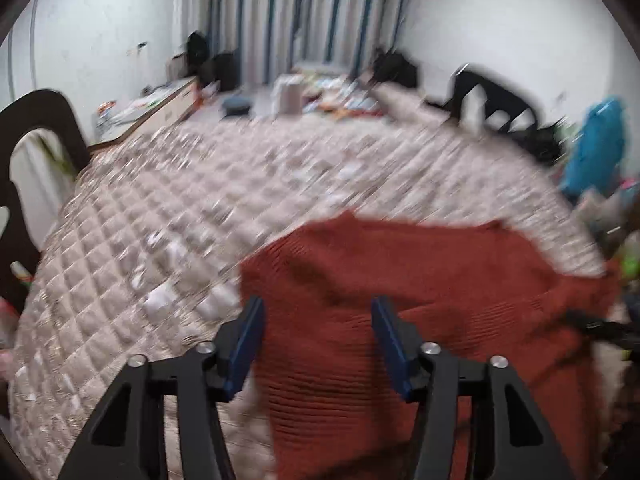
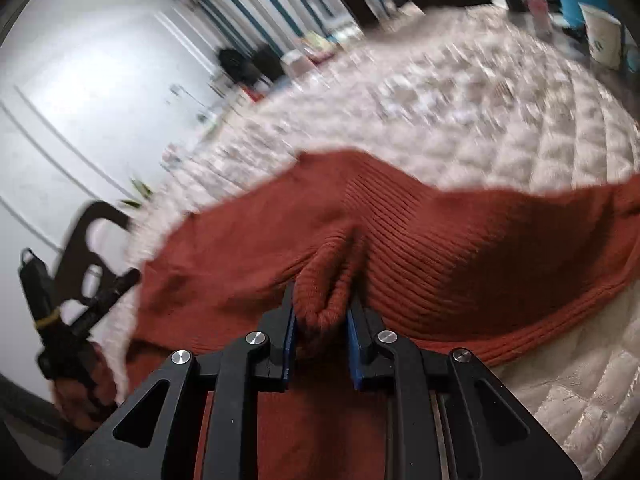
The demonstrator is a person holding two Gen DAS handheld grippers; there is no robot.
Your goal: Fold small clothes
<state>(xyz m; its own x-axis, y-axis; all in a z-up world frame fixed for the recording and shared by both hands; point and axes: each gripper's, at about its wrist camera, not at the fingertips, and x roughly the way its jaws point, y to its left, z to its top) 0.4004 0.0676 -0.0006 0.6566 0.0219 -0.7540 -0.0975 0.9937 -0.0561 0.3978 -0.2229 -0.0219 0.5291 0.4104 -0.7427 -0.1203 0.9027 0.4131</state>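
**On the quilt: one gripper pinches the red knit, the other hangs over it**

Across a quilted, cream-coloured cover point(image 1: 168, 216) lies a rust-red ribbed sweater point(image 1: 400, 264), spread toward the near edge. It is rumpled rather than flat, with its ribbed hem running along the side nearest the right gripper.

The right gripper point(image 2: 322, 320) is clenched on a bunched fold of the sweater point(image 2: 460, 248). The knit puckers up between the two blue pads point(image 2: 289, 344), and both press against the fabric, so the fold is squeezed tight between them.

The left gripper point(image 1: 318, 340) points down at the sweater with its jaws apart. Its blue pads point(image 1: 248, 344) stand clear of each other with red knit showing in the gap below them. Blur hides whether the tips touch the cloth, but nothing is pinched. From the right wrist view, the left gripper point(image 2: 80, 304) shows at the far left edge as a dark tool in a hand point(image 2: 80, 392), beside the sweater's end.

Dark wooden chairs point(image 1: 36, 152) stand around the covered surface. Striped blue-and-white curtains point(image 1: 304, 16) hang on the far wall, and a blue garment point(image 1: 596, 148) hangs at the right. Clutter at the far end is too blurred to make out.
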